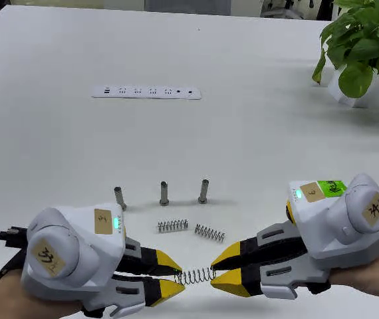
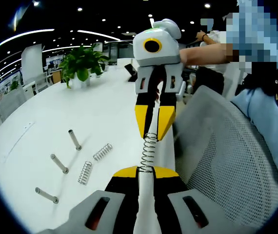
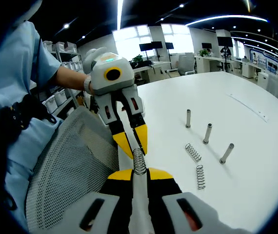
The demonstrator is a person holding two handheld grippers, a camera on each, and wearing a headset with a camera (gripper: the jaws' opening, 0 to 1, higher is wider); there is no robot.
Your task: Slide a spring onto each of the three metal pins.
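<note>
Yellow-tipped jaws of the left gripper (image 1: 176, 277) and the right gripper (image 1: 217, 272) are each closed on one end of a single spring (image 1: 196, 274), which spans the gap between them low over the table (image 1: 56, 146) near its front edge. If one end slips free, the coil may flick away or roll off. Three upright pins (image 1: 164, 193) stand bare beyond, with two loose springs (image 1: 173, 226) lying just before them; a careless swing could topple a pin

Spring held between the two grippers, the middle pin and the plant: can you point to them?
held spring (image 1: 196, 274), head view, on its middle coils.
middle pin (image 1: 164, 191), head view, on its upright shaft.
plant (image 1: 366, 43), head view, on a green leaf.
</note>
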